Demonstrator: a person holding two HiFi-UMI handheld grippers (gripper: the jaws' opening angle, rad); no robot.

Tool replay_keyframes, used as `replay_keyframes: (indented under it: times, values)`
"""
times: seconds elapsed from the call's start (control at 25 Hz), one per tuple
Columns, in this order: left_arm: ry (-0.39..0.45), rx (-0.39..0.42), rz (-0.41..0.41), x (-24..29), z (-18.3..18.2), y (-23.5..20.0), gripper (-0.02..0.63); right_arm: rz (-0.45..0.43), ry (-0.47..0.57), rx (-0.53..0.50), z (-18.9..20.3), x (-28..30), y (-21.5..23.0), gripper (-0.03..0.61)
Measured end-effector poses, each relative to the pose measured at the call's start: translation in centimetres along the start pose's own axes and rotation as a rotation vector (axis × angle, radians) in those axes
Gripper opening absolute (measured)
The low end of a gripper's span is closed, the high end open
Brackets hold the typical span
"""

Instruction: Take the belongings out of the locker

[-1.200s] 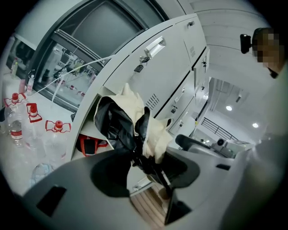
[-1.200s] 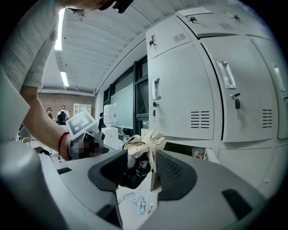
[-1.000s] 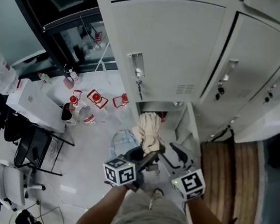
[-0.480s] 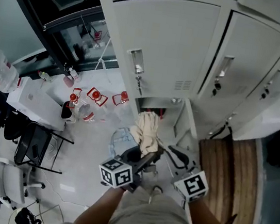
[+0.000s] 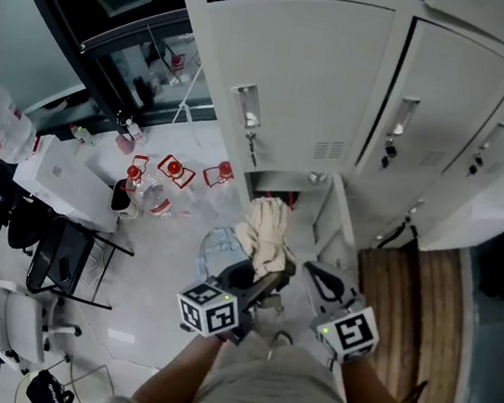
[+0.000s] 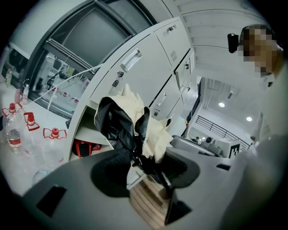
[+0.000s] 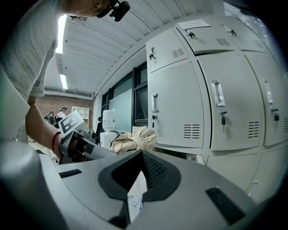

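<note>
My left gripper (image 5: 270, 281) is shut on a cream garment (image 5: 265, 230) bunched with black fabric (image 6: 114, 122), held up in front of the open bottom locker (image 5: 278, 187). In the left gripper view the bundle rises from between the jaws of my left gripper (image 6: 142, 160). A red item (image 6: 85, 148) lies inside the locker compartment. My right gripper (image 5: 320, 276) hovers just right of the garment, jaws shut with nothing in them. The right gripper view shows the jaws of my right gripper (image 7: 140, 156) meeting at the tip, with the cream garment (image 7: 135, 138) beyond to the left.
Closed grey lockers (image 5: 298, 81) fill the wall above and to the right. Red-capped water bottles (image 5: 174, 173) and a bluish bundle (image 5: 220, 247) lie on the floor at left. A wooden mat (image 5: 410, 304) is at right, a black chair (image 5: 60, 261) at far left.
The left gripper keeps its hold on the garment in much the same place. The right gripper has shifted slightly to the right.
</note>
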State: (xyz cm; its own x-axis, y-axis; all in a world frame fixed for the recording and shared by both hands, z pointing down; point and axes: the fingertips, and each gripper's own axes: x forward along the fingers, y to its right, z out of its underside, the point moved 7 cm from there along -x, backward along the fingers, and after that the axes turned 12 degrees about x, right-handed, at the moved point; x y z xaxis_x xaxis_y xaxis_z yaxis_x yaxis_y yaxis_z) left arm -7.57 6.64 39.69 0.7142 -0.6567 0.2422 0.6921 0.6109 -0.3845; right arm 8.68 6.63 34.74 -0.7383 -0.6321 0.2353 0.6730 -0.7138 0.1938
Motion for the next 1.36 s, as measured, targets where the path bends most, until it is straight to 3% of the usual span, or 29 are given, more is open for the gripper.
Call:
replay_keyframes:
  times: [1.36]
  values:
    - [-0.011,-0.035,0.012,-0.08,0.06,0.67,0.209,-0.017,-0.020,-0.026,-0.33,-0.25,0.64,0.000]
